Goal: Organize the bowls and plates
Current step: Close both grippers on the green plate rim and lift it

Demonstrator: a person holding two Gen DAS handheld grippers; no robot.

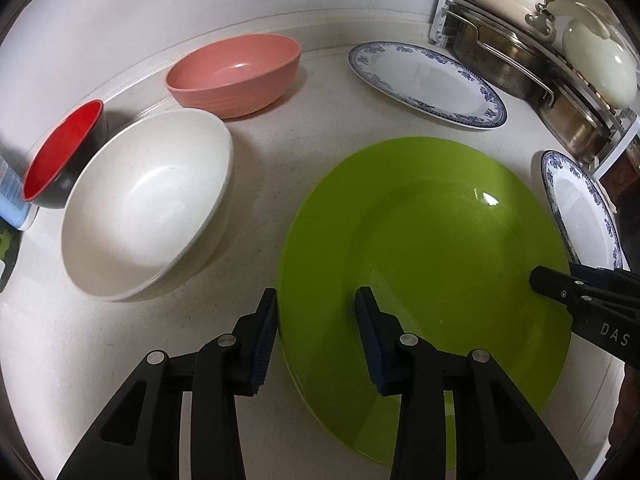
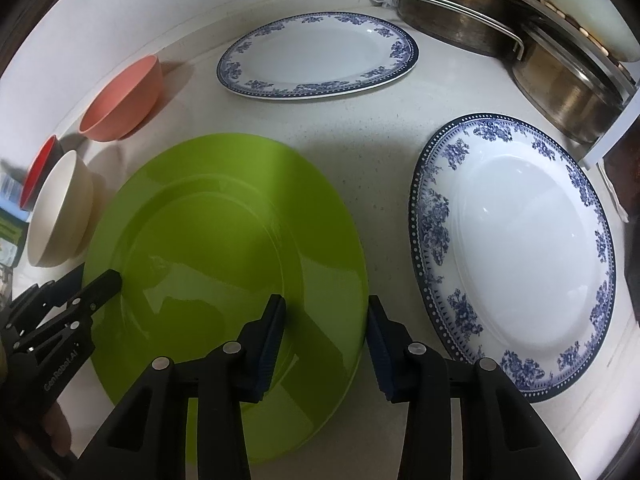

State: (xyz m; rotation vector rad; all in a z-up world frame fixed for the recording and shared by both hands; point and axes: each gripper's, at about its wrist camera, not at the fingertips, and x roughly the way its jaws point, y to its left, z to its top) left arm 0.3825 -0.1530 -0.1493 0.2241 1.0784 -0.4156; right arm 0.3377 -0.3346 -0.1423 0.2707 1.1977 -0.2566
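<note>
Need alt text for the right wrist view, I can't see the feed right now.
The right claw straddles the near right rim of a green plate on a white counter, pads apart. The left claw reaches its opposite rim. Two blue-patterned plates lie right and behind; bowls sit left.

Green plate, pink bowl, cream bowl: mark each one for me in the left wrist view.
green plate (image 1: pixel 432 240): left wrist view, on its flat centre.
pink bowl (image 1: pixel 236 68): left wrist view, on its inner bottom.
cream bowl (image 1: pixel 148 200): left wrist view, on its inner bottom.
</note>
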